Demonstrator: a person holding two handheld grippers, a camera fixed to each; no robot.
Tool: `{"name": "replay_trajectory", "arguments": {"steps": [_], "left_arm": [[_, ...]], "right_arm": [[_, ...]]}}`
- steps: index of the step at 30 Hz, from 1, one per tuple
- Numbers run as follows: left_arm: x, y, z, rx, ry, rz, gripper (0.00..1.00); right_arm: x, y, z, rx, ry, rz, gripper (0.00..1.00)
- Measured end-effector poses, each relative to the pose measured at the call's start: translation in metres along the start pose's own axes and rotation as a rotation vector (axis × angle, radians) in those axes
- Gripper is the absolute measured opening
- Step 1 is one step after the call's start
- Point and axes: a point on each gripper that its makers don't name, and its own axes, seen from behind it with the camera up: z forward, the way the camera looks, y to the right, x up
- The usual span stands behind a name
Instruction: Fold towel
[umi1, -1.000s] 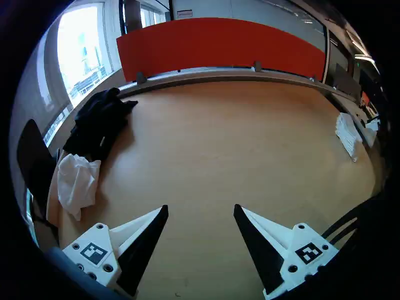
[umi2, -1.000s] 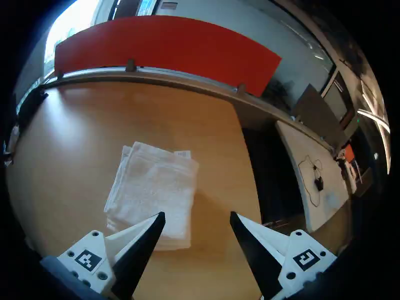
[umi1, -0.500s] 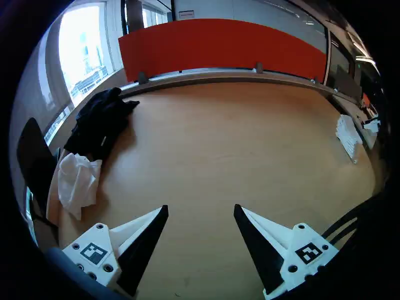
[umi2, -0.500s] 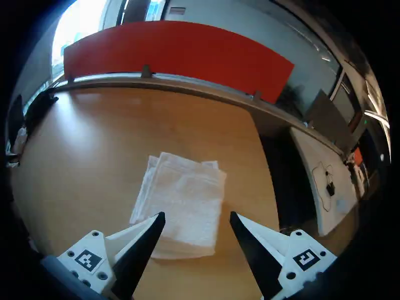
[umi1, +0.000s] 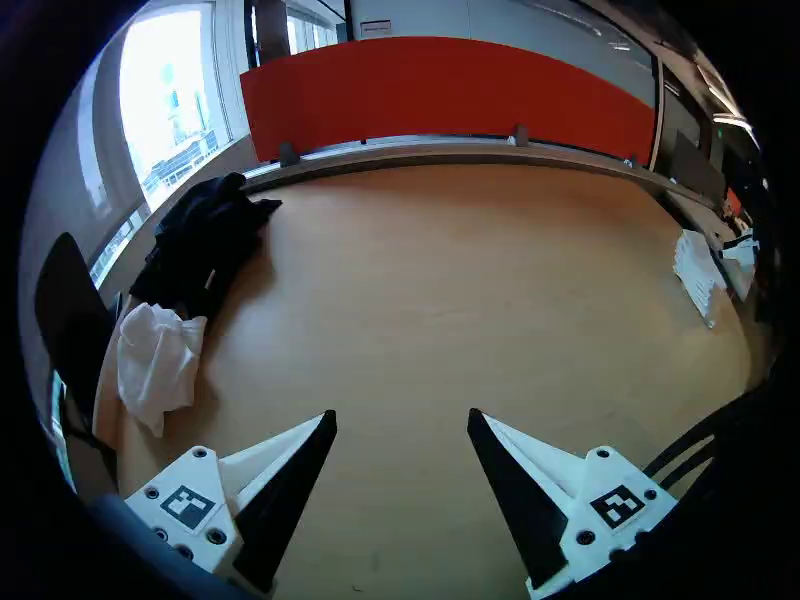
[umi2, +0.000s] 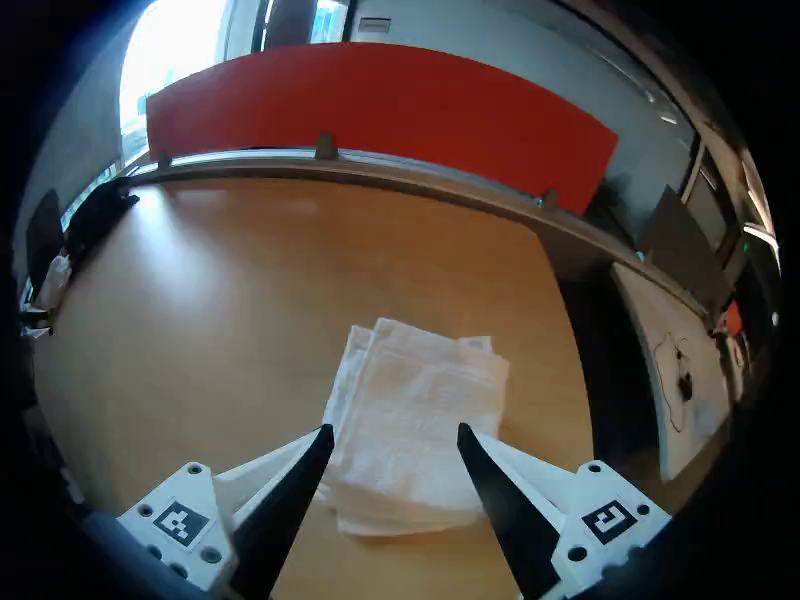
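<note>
Lying flat on the wooden table (umi2: 250, 290), close to its right-hand edge, the white towel (umi2: 420, 440) looks already folded into several layers, and one layer peeks out along its left side. The right gripper (umi2: 393, 432) hangs just over the near part of it, fingers apart and nothing between them.

I think the main risk is here. If the fingers close on the upper layer alone, the fold can open or slide. Because the table edge is near, a push toward that side may send the towel off. Dragging can also make the uneven layer worse.

The left gripper (umi1: 400, 414) is spread open too, over bare wood and well apart from the towel (umi1: 697, 272), which is small at the far right of its view. A black garment (umi1: 205, 245) and a crumpled white cloth (umi1: 155, 365) lie at the left edge.

The right gripper's fingers cover part of the towel's near edge, so I cannot count the layers. Whether the fingertips touch the fabric is not clear.
</note>
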Motion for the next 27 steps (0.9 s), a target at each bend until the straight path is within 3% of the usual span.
{"name": "replay_trajectory", "arguments": {"steps": [12,27], "left_arm": [[-0.004,-0.003,0.0,0.006,-0.005,-0.002,0.97],[-0.001,-0.004,0.0,0.005,0.0,-0.005,0.97]], "right_arm": [[-0.008,-0.018,0.01,0.037,-0.013,0.011,0.9],[-0.006,-0.022,0.011,0.034,-0.002,0.012,0.91]]}}
